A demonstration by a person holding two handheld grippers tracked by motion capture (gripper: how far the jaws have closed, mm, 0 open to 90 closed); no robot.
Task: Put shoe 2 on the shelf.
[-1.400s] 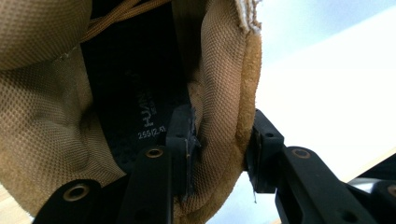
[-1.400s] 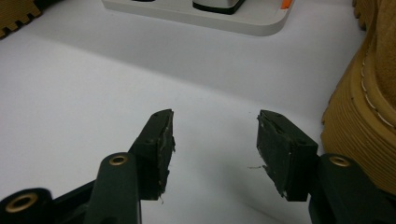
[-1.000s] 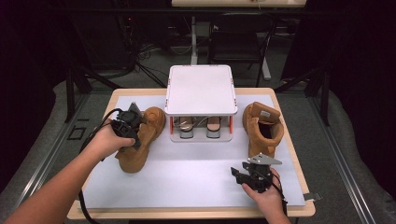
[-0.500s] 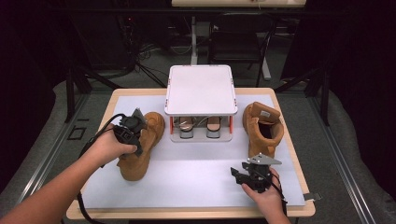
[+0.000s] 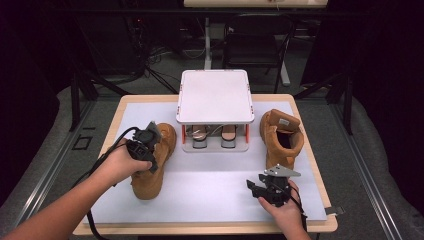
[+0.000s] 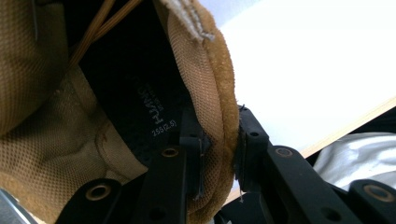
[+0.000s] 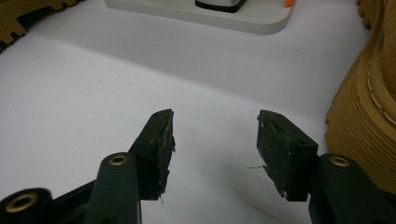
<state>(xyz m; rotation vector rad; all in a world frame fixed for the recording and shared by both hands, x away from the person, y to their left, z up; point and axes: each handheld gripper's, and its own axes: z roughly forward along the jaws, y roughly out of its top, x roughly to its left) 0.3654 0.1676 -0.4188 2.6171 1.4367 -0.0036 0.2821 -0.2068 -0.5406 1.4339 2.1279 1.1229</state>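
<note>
Near edge of table: right gripper held low over the white mat, jaws spread wide with nothing between them; the right gripper view shows bare mat in the gap and the ribbed sole edge of the right boot close at its right. Right hand partly cut off by the bottom of the frame. Left side: left gripper clamped narrow on the padded collar of the left boot, one jaw inside the opening, one outside. In the high view the left hand and gripper body cover the boot's collar, so the grip itself is hard to make out there. Left boot lies on the mat at table left, long axis roughly near-to-far, toe toward the person, opening toward the far side. A size label inside reads 255(2.5); the larger print beside it is too dim to read. Right boot stands at table right, opening up, its toe hidden behind the gripper plate. Between the boots, farther back: a white rack with a flat top; a pair of shoes beneath, largely hidden. Beyond the table: dark floor, cables, stands.
</note>
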